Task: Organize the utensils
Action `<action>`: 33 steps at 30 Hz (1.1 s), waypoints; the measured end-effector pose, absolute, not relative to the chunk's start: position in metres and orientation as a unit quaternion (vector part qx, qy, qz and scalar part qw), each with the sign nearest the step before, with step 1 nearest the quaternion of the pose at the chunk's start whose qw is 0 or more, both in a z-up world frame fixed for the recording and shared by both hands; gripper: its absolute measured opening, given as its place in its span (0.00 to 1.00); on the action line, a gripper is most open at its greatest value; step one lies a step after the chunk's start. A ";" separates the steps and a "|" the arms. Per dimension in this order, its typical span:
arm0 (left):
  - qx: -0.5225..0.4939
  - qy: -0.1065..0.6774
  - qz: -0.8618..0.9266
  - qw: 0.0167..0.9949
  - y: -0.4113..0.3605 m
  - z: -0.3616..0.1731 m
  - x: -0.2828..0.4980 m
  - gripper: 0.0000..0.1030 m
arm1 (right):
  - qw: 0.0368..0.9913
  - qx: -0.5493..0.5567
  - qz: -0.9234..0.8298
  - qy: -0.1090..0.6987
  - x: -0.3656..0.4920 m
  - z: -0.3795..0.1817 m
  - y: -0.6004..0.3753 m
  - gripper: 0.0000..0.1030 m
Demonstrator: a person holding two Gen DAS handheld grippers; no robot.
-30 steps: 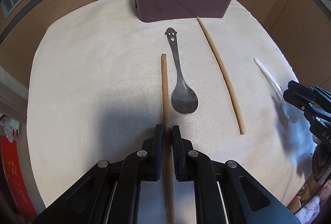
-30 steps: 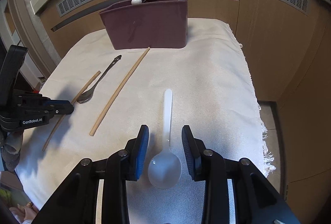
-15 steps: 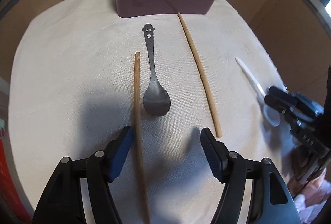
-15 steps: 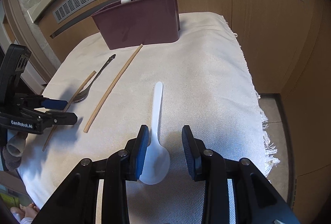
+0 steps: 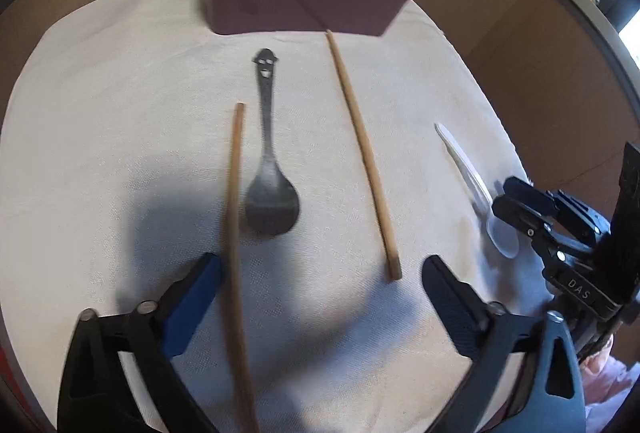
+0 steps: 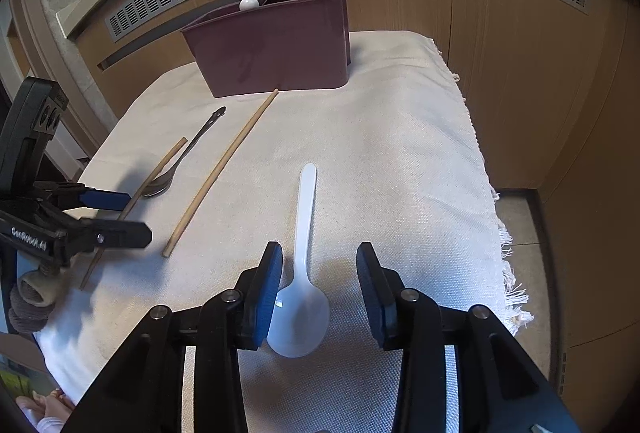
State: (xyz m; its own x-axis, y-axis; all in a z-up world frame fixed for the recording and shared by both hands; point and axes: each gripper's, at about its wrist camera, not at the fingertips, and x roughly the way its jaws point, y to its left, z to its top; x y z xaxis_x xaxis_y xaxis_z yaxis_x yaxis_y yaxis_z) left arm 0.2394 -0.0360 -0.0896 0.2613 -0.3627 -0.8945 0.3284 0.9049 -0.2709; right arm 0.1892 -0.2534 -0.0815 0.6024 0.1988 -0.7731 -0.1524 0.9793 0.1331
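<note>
The left gripper [image 5: 322, 281] had just spread its jaws wide, one chopstick [image 5: 234, 233] lying loose between them beside the metal spoon [image 5: 269, 189]. A second chopstick [image 5: 362, 149] lay farther right. The right gripper [image 6: 318, 285] stood part-open around the white spoon [image 6: 302, 273] without gripping it. The caddy [image 6: 276, 49] stood behind.

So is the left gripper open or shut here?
Open. The left gripper has just been opening; its fingers stand wide apart, the chopstick lying loose between them on the cloth.
</note>
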 end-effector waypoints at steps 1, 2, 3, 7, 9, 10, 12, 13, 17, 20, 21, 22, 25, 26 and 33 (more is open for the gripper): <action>-0.016 0.566 -0.207 0.798 -0.031 -0.088 0.240 0.76 | 0.895 0.025 0.098 0.435 0.189 -0.081 -0.253 0.36; -0.018 0.566 -0.201 0.799 -0.027 -0.087 0.241 0.63 | 0.895 0.024 0.098 0.435 0.190 -0.081 -0.252 0.36; -0.023 0.567 -0.195 0.800 -0.021 -0.086 0.242 0.53 | 0.894 0.024 0.098 0.436 0.190 -0.081 -0.251 0.36; 0.000 0.568 -0.180 0.803 -0.014 -0.087 0.244 0.27 | 0.894 0.020 0.102 0.436 0.191 -0.081 -0.247 0.36; 0.035 0.568 -0.176 0.803 -0.016 -0.086 0.243 0.20 | 0.894 0.016 0.103 0.436 0.191 -0.080 -0.245 0.36; 0.055 0.567 -0.174 0.803 -0.020 -0.087 0.243 0.20 | 0.894 0.013 0.103 0.435 0.191 -0.079 -0.245 0.36; 0.107 0.561 -0.168 0.804 -0.030 -0.087 0.241 0.18 | 0.895 0.011 0.101 0.433 0.190 -0.077 -0.243 0.36; 0.128 0.556 -0.166 0.805 -0.035 -0.087 0.240 0.17 | 0.896 0.010 0.099 0.433 0.190 -0.076 -0.243 0.36; 0.151 0.544 -0.164 0.809 -0.043 -0.085 0.235 0.06 | 0.900 -0.004 0.090 0.426 0.187 -0.068 -0.244 0.36; 0.109 0.510 -0.170 0.836 -0.030 -0.072 0.221 0.05 | 0.900 -0.010 0.087 0.426 0.187 -0.066 -0.244 0.39; 0.090 0.490 -0.171 0.850 -0.024 -0.065 0.215 0.05 | 0.898 -0.010 0.086 0.431 0.190 -0.067 -0.243 0.39; 0.071 0.470 -0.167 0.864 -0.018 -0.059 0.209 0.05 | 0.896 -0.011 0.087 0.435 0.192 -0.068 -0.241 0.39; 0.000 0.423 -0.159 0.892 0.005 -0.044 0.196 0.05 | 0.887 -0.020 0.098 0.451 0.207 -0.072 -0.229 0.39; -0.021 0.414 -0.158 0.896 0.011 -0.041 0.194 0.05 | 0.882 -0.028 0.099 0.459 0.213 -0.073 -0.224 0.39; -0.031 0.428 -0.166 0.888 0.024 -0.043 0.204 0.05 | 0.849 -0.063 0.089 0.517 0.241 -0.091 -0.209 0.33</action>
